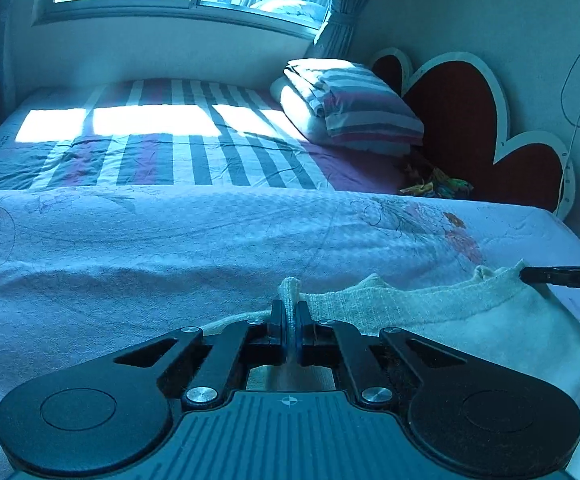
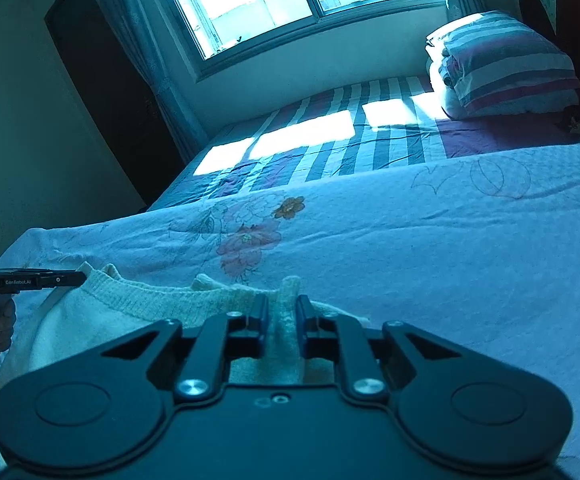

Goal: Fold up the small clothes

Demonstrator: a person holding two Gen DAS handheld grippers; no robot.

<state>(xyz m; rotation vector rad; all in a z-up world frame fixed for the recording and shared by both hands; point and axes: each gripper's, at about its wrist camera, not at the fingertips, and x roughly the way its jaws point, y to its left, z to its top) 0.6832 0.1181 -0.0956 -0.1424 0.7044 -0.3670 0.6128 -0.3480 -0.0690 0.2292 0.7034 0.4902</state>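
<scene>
A cream knitted garment [image 1: 430, 312] with a ribbed edge is laid on the waffle-textured floral bedspread [image 1: 129, 248]. A raised fold of its knit is pinched between the pressed-together pads of the left gripper [image 1: 290, 312]. Another bunched ridge is clamped by the right gripper [image 2: 281, 312], whose black jaws are closed upon the wool.

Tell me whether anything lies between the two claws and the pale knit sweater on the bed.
Nothing visible does. The left claw is already shut on the ribbed edge of the pale knit sweater, and the right claw pinches another bunch of that edge. The white flowered bedspread beyond it looks bare where a fold would land.
</scene>
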